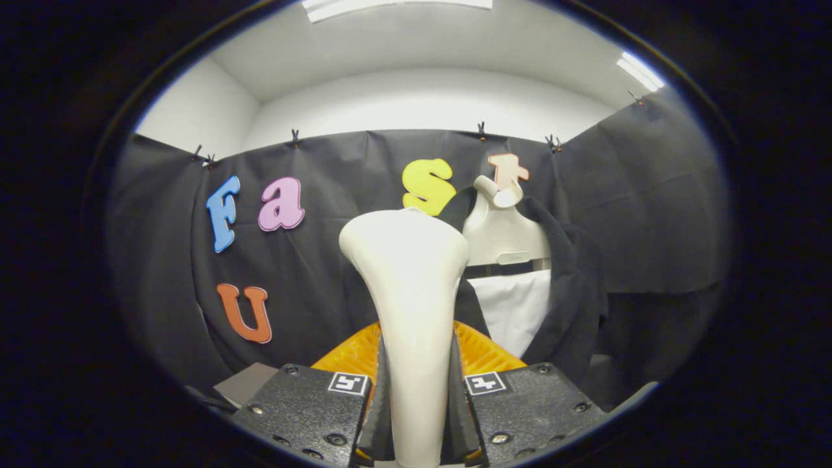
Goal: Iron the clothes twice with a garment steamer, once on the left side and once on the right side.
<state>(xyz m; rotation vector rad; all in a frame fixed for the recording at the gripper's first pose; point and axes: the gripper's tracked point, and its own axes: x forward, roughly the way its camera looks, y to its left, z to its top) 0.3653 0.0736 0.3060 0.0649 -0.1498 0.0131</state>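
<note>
A cream-white garment steamer (pixel 409 292) stands upright between my fingers, its handle clamped by both pads and its wide head rising ahead of me. My gripper (pixel 416 403) is shut on that handle. Beyond the steamer and a little to the right, a dark jacket (pixel 572 292) over a white shirt (pixel 517 312) hangs on a cream hanger (pixel 500 227) against the booth wall. The steamer head covers the jacket's left side.
An orange ribbed part (pixel 484 351) shows low behind the steamer handle, on both sides of it. A grey flat object (pixel 244 383) lies low to the left of my fingers. Black cloth walls close the booth behind and to both sides.
</note>
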